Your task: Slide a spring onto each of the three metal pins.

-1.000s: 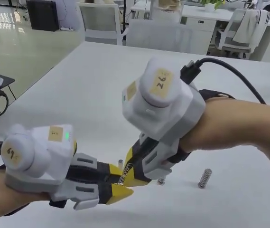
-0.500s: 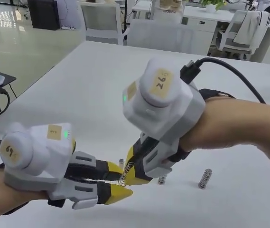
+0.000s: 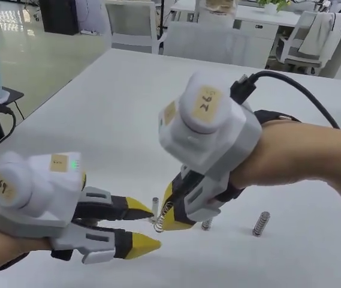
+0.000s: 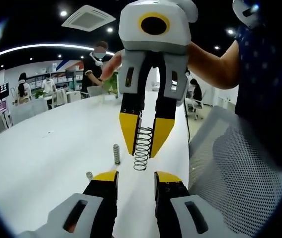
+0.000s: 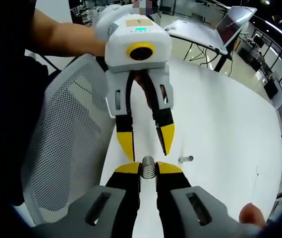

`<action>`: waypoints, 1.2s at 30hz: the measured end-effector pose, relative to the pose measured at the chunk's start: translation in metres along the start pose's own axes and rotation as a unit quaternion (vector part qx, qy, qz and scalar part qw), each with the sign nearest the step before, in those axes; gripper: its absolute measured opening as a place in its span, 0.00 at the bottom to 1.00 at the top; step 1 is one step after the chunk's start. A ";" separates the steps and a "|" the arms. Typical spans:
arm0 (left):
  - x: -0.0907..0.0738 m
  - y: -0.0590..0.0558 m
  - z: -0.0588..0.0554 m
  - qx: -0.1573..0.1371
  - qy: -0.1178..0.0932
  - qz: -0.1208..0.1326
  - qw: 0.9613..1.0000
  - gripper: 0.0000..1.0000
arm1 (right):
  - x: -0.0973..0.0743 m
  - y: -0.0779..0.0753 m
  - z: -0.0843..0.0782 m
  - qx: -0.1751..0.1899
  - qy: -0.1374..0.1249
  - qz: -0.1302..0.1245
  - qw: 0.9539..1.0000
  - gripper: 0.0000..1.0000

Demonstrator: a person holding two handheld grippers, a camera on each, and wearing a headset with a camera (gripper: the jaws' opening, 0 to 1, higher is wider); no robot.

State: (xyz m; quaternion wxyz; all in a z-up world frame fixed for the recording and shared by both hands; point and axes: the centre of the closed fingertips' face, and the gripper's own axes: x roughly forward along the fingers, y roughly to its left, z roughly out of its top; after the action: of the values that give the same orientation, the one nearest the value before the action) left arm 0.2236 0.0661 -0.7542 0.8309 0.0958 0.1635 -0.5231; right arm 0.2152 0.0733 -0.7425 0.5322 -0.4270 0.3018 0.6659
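Observation:
My right gripper (image 3: 169,217) points down at the white table (image 3: 122,120), shut on a small steel spring (image 3: 160,219) that hangs tilted between its yellow tips. From its own view, that spring (image 5: 149,168) sits end-on in the jaws. Just left of the spring stands a bare metal pin (image 3: 155,204). My left gripper (image 3: 145,225) is open at the lower left, tips a short way from the spring and touching nothing. In the left gripper view the held spring (image 4: 143,148) hangs ahead, with a bare pin (image 4: 88,175) and a coiled pin (image 4: 116,153) to the left.
Two more upright springs stand on the table, one (image 3: 207,225) half hidden behind my right gripper and one (image 3: 260,223) farther right. A black cable (image 3: 302,99) runs from the right gripper. Chairs and desks stand beyond the far edge.
My left gripper has drawn back to the left, away from the spring, and its jaws stand wider apart. The right gripper still holds the spring over the same spot.

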 end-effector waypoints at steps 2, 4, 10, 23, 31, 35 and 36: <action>-0.002 0.001 -0.003 -0.003 0.002 0.004 1.000 0.23 | 0.000 0.000 -0.001 0.001 0.001 0.000 1.000 0.09; -0.004 0.002 -0.004 -0.008 0.002 0.008 1.000 0.25 | 0.000 -0.001 -0.002 0.002 0.002 0.000 1.000 0.09; -0.009 0.006 -0.008 -0.018 0.002 0.023 1.000 0.31 | 0.001 -0.001 -0.005 0.002 0.006 -0.002 1.000 0.09; -0.022 0.013 -0.023 -0.038 -0.003 0.055 0.998 0.39 | 0.001 -0.004 -0.013 0.006 0.015 -0.005 1.000 0.09; -0.033 0.018 -0.032 -0.056 -0.004 0.078 0.995 0.44 | 0.002 -0.005 -0.015 0.004 0.021 -0.003 1.000 0.09; -0.038 0.021 -0.036 -0.063 -0.004 0.089 0.994 0.48 | 0.003 -0.007 -0.014 0.004 0.021 -0.004 1.000 0.09; -0.039 0.022 -0.037 -0.066 -0.006 0.092 0.994 0.48 | 0.003 -0.008 -0.014 0.004 0.021 -0.004 1.000 0.09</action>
State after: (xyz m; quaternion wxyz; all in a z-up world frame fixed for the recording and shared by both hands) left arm 0.2218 0.1210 -0.7740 0.8809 0.0524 0.1836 -0.4331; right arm 0.2262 0.0641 -0.7508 0.5301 -0.4399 0.3138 0.6535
